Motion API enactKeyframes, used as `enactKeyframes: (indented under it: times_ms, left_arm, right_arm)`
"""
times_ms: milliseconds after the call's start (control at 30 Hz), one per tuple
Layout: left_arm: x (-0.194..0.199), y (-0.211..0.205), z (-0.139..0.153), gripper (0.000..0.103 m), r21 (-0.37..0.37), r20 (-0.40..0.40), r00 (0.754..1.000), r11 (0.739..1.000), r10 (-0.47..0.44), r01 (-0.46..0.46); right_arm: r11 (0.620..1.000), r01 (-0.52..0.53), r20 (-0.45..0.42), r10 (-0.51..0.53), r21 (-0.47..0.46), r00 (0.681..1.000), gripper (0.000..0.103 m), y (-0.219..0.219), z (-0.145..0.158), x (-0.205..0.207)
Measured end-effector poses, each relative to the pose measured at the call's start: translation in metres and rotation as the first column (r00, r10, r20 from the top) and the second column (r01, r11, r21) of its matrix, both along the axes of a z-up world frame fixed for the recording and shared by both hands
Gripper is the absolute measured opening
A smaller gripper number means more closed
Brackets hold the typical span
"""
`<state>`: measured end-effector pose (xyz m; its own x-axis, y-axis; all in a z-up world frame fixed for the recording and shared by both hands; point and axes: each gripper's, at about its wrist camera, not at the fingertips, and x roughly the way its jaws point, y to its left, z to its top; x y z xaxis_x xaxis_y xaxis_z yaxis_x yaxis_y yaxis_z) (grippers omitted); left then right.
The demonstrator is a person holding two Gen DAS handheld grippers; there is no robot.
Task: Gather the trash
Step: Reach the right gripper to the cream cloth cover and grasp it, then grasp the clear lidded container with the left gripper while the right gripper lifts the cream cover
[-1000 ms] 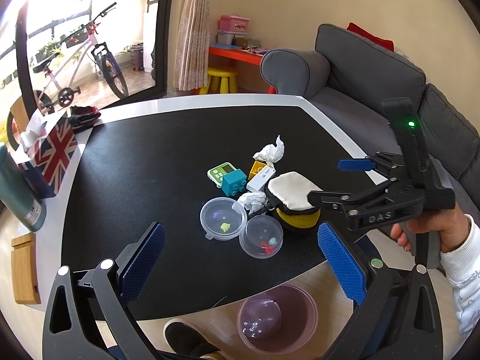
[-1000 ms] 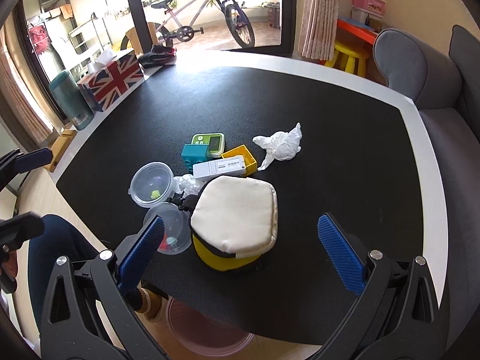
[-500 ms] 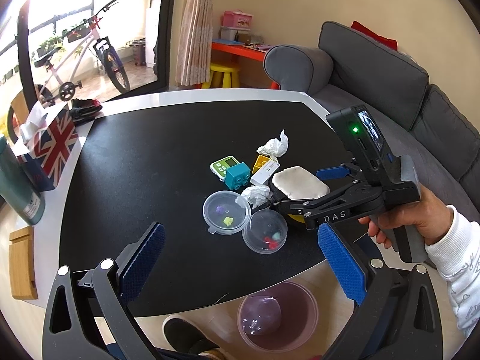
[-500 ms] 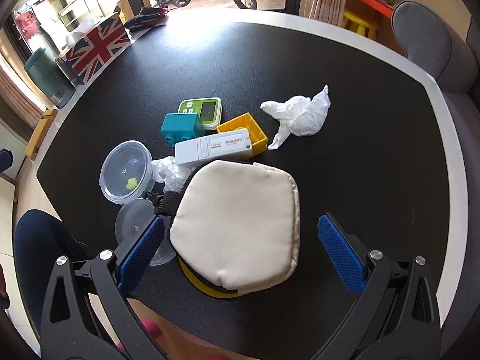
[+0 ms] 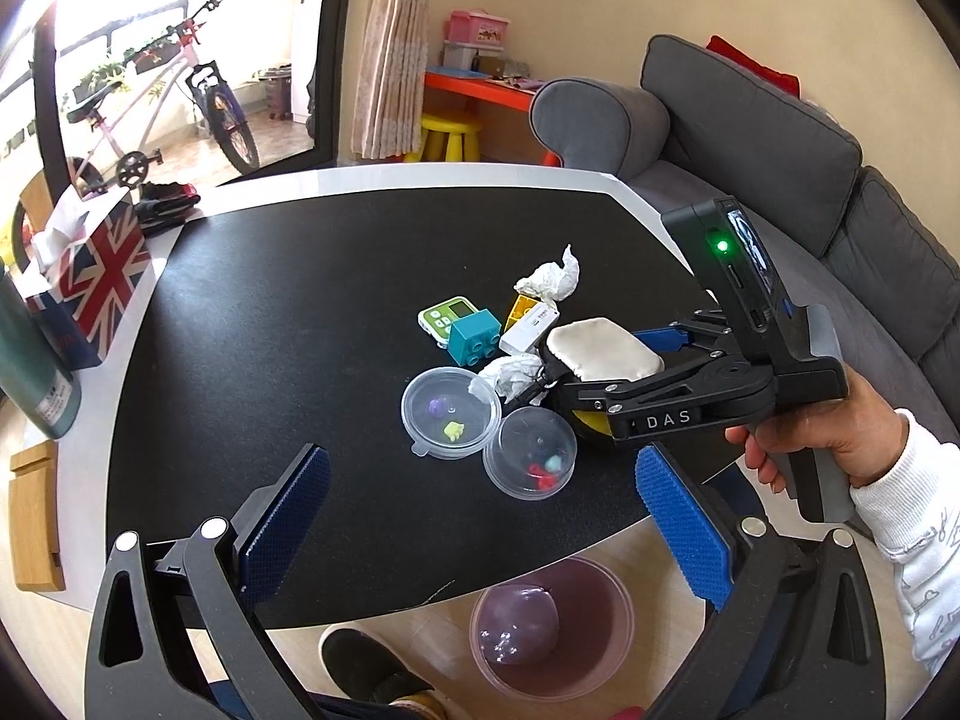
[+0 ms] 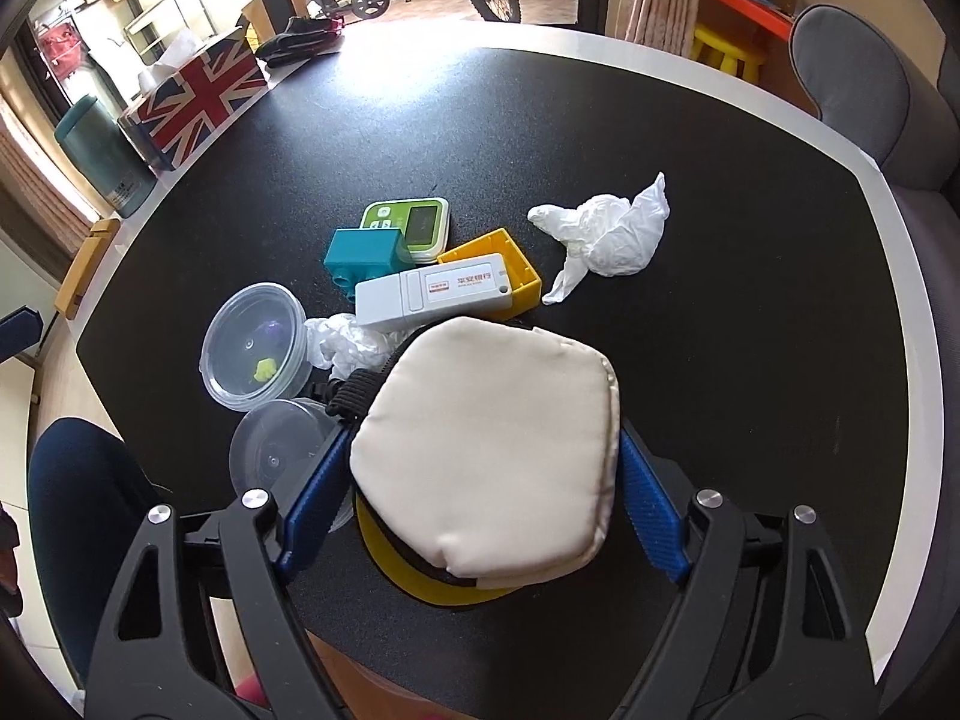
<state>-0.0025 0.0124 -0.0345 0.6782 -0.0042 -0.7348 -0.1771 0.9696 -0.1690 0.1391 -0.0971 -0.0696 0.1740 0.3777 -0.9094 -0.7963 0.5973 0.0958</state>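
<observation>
A: Start with the right gripper. What is it doing?

B: It points steeply down over the cream-and-yellow pouch, and its jaws are closing with the pouch between them. The blue pads sit at the pouch's 9 and 3 o'clock sides, right at its edges. I cannot tell whether they press yet.

A: And from the other camera?

B: A person's hand in a white sleeve grips the handle, and the right gripper straddles the pouch.

A: The left gripper?

B: Spread wide and empty, hovering above the near edge of the black table.

A: Where is the trash?

B: One crumpled tissue lies at 1 o'clock from the pouch, apart from it. A second crumpled tissue is at 10 o'clock, touching the pouch's strap and the open clear tub.

A: What else crowds around?

B: A white stick-shaped device at 12 o'clock, resting against a yellow block; beyond it a teal block and a green timer. A second clear tub sits at 9 o'clock.

A: Below the table?

B: A pinkish bin on the floor, at 6 o'clock.
</observation>
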Motion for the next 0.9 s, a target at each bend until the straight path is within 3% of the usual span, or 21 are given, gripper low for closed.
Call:
enactKeyframes:
  times_ms: [433,900]
  left_arm:
    - [0.007,0.001,-0.006,0.097,0.009,-0.009,1.000,1.000,-0.002,0.002]
    - [0.042,0.007,-0.022,0.097,0.042,-0.084,0.996,0.999,-0.003,0.006]
  right_arm:
    - [0.996,0.025,0.046,-0.029,0.085,0.998,0.077,-0.019,0.026,-0.007]
    - [0.990,0.073,0.072,-0.082,0.119,0.994,0.077,-0.051,0.047,-0.007]
